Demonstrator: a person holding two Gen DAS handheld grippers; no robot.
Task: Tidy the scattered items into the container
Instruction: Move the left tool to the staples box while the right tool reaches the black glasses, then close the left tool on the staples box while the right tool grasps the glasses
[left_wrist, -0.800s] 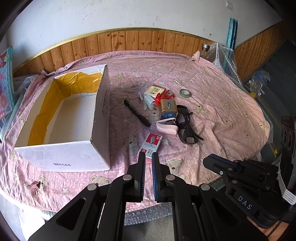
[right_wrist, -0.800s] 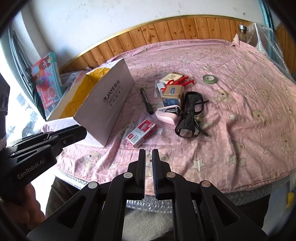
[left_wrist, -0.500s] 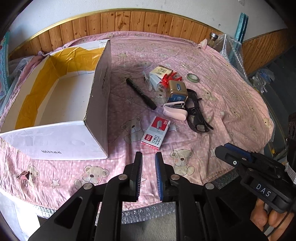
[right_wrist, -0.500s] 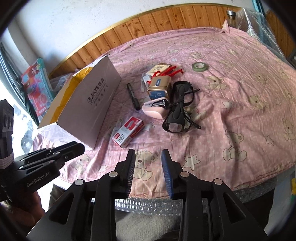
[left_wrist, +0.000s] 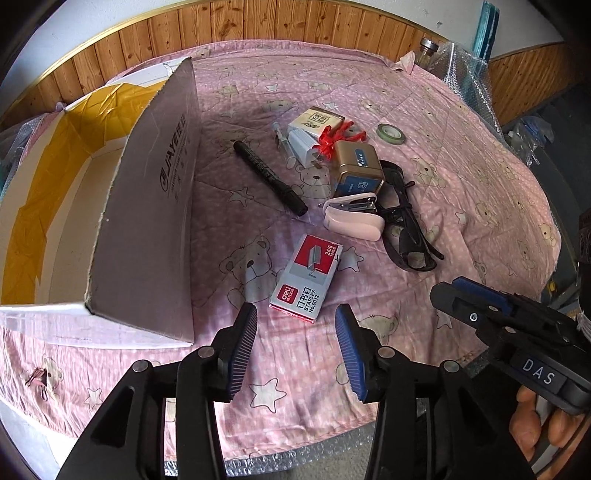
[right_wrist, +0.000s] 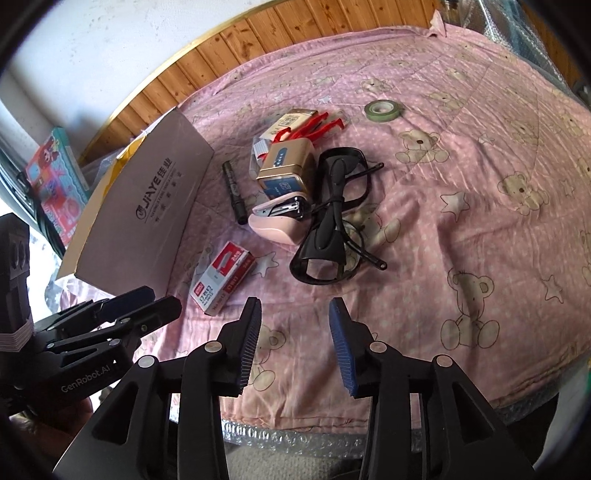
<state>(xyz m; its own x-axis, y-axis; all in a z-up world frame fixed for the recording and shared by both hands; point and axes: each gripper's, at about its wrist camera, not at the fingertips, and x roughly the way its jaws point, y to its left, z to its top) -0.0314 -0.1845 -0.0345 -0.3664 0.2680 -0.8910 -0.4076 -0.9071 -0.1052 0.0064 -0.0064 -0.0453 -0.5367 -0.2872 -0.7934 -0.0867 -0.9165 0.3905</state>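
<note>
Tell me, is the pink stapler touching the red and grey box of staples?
Apart. In the left wrist view, the pink stapler and the red and grey box of staples have a strip of pink bear-print cloth showing between them.

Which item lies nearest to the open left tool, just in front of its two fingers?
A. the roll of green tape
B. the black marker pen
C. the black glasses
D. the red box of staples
D: in the left wrist view the red box of staples lies on the pink cloth directly ahead of the open left tool, while the pen, the glasses and the tape lie farther away.
</note>
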